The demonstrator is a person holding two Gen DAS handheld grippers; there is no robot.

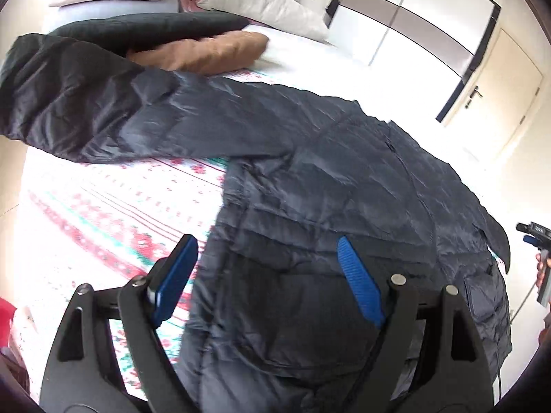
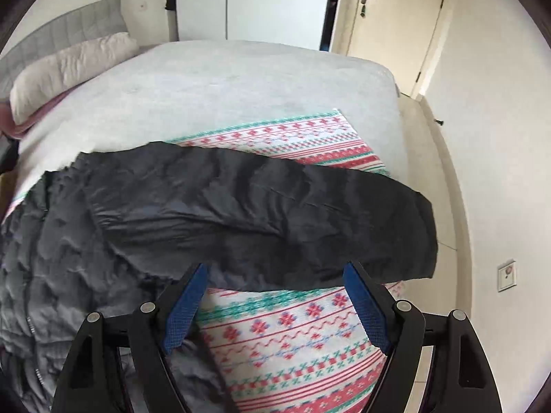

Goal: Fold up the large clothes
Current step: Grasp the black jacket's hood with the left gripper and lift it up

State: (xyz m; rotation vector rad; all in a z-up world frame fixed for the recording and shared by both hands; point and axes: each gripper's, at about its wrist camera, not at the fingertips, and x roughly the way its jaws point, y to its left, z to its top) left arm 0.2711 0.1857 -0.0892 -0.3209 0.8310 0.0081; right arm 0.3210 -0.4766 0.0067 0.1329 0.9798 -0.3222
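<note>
Jacket (image 1: 310, 179) shiny quilted nylon-like cloth, bedsheet (image 2: 292, 351) matt patterned fabric, pads (image 1: 358, 278) ribbed blue rubber/plastic.

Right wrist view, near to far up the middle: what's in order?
Right claw, open → patterned blanket → dark jacket sleeve → grey bedsheet → white wardrobe.

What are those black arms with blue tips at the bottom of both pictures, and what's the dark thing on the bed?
No robot here: a person holds a two-finger gripper in each hand, with a wide-angle camera on each looking along its fingers. One picture is from the left gripper, the other from the right gripper. The blue strips are finger pads. Both grippers are open and hold nothing. A dark padded jacket lies spread on a patterned blanket on the bed, one sleeve stretched sideways. Pillows and a brown garment lie farther up.
</note>
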